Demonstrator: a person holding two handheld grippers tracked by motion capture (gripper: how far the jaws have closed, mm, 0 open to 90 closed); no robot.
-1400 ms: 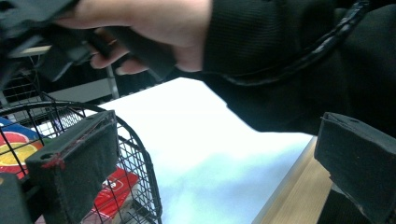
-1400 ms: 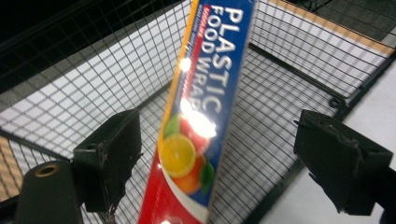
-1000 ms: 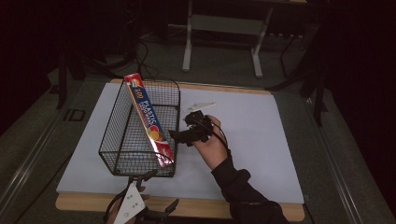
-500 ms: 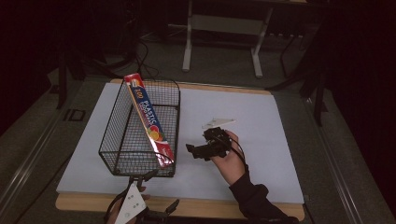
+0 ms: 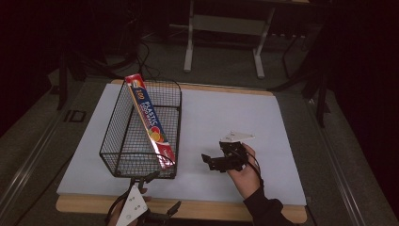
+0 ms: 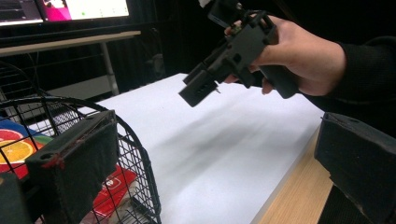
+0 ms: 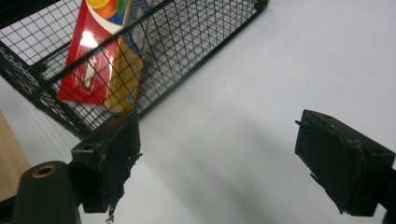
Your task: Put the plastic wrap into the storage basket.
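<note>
A black wire basket point(image 5: 123, 141) stands on the left of the white mat point(image 5: 244, 113). A long red and blue plastic-wrap box point(image 5: 149, 120) leans inside it, with its top end above the far rim. To the right of the basket a hand holds my right gripper point(image 5: 209, 162) over the mat, open and empty, pointing toward the basket. In the right gripper view the jaws stand wide apart point(image 7: 226, 158) before the basket point(image 7: 187, 51) and the box point(image 7: 100, 56). My left gripper point(image 5: 162, 193) sits open at the near table edge, by the basket's near corner point(image 6: 135, 154).
The mat covers a wooden table whose near edge point(image 5: 211, 207) shows as a bare strip. Behind the table the room is dark, with a metal stand point(image 5: 223, 42) and cables on the floor. The left gripper view shows the right gripper point(image 6: 224, 60) in the hand.
My right gripper has drawn away from the basket, moving right and toward the near edge, with nothing in it. The box stays in the basket. The left gripper has not moved.
</note>
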